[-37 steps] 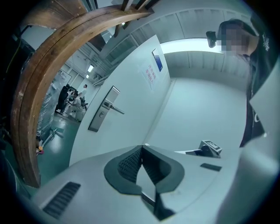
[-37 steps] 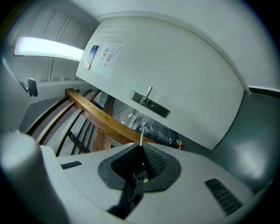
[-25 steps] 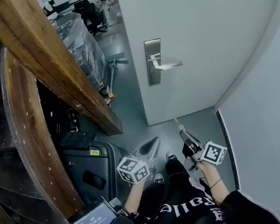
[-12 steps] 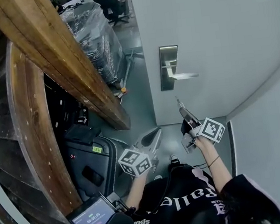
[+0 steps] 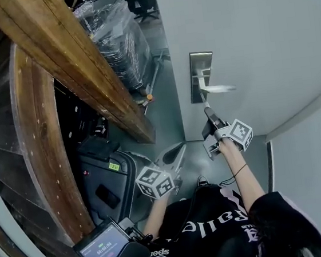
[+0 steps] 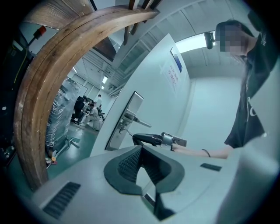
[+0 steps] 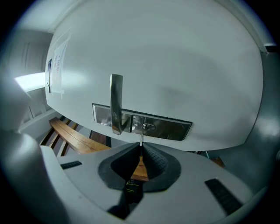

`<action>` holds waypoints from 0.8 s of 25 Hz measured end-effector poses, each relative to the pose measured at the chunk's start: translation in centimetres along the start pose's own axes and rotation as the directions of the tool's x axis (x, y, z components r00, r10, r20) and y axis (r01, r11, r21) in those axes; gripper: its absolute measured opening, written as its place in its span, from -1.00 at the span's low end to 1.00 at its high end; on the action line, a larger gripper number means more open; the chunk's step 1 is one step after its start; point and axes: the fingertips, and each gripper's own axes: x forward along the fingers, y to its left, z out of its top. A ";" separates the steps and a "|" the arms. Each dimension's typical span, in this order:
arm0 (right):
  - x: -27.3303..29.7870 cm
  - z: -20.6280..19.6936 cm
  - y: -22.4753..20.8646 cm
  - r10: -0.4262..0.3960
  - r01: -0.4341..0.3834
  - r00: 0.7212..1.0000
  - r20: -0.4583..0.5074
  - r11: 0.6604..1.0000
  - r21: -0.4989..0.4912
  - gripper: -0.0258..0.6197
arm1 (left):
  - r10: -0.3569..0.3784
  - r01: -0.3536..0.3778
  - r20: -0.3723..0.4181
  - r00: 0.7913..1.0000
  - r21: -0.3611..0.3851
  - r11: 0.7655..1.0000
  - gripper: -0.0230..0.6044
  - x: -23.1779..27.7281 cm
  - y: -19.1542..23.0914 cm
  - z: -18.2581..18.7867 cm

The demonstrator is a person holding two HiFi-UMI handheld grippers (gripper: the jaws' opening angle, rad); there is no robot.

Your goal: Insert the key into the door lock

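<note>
Head view, lock plate [image 5: 201, 68]: steel, upright on the white door [image 5: 265, 38], lever handle [image 5: 219, 89] pointing right.
Head view, right tongs [image 5: 208, 114]: raised to the plate, clenched on the key [image 5: 202, 98].
Head view, key position: just below the lever, right at the plate; contact impossible to judge from here.
Head view, left tongs [image 5: 176, 152]: held low, well apart from the door, near the wooden arch [image 5: 56, 68].
Left gripper view, left tongs: pads pressed together, nothing between them.
Left gripper view, key: seen side-on beyond the pads, aimed at the plate under the lever.
Right gripper view, right tongs: closed flat on the key's head, thin blade poking out past the pads.
Right gripper view, keyhole [image 7: 148, 127]: just above and slightly right of the blade tip; probably not yet entered.
Handling: light, stiff, thin metal; smooth enough to twist or slide in the pads if pushed off-axis.
Hold: best kept on the flat head, blade left free.
Next move: likely a small sideways correction, then a straight push into the slot.
</note>
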 end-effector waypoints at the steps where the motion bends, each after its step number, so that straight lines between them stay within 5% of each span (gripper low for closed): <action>1: 0.2 0.0 -0.1 0.001 -0.001 1.000 -0.001 1.000 0.006 -0.82 | 0.005 -0.005 0.001 1.000 0.001 1.000 -0.91 0.0 0.1 0.1; 20: 3.4 0.8 -1.2 0.002 -0.005 1.000 0.022 0.995 0.099 -0.82 | 0.037 -0.037 -0.007 0.999 -0.018 0.999 -0.91 -0.1 1.3 -0.4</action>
